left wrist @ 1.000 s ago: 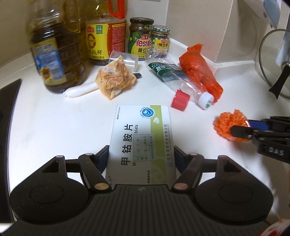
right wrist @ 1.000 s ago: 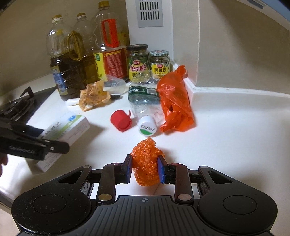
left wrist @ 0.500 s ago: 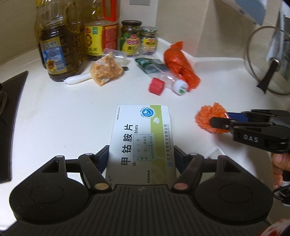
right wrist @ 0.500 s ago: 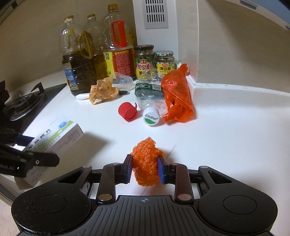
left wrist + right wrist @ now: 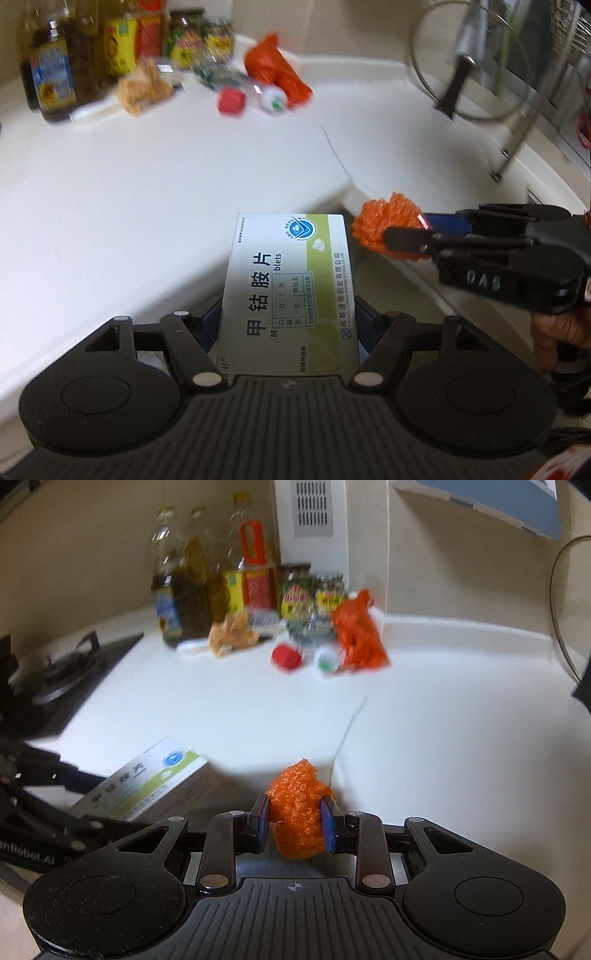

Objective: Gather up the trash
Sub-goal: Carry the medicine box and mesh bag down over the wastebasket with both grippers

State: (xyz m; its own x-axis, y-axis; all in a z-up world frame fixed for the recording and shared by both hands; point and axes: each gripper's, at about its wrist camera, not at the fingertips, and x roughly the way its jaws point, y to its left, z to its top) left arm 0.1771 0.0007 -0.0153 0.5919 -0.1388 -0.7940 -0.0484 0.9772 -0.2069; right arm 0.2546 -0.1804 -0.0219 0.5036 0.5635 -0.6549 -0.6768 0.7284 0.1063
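Left tool (image 5: 286, 317) clamped on a white-and-green medicine box (image 5: 290, 291), its fingers pressing the two long sides; box held clear of the white bench (image 5: 147, 192), out past the bench's front edge. Right tool (image 5: 294, 821) closed narrow on an orange crumpled mesh wad (image 5: 299, 812), blue pads biting both sides; the wad hangs just beside the box's far right corner, also at the bench edge. A hand shows behind the right tool in the left view, lower right. Well beyond the box, toward the back wall, lie the remaining scraps: orange plastic bag (image 5: 277, 70), a crushed clear bottle with white cap (image 5: 273, 101), a red cap (image 5: 231, 101) just beside it, a tan crumpled wrapper (image 5: 142, 90). Behind these stand oil bottles (image 5: 184, 590) and jars (image 5: 310, 594). Gas hob (image 5: 62, 679) lies left of the box. Far things are blurred.
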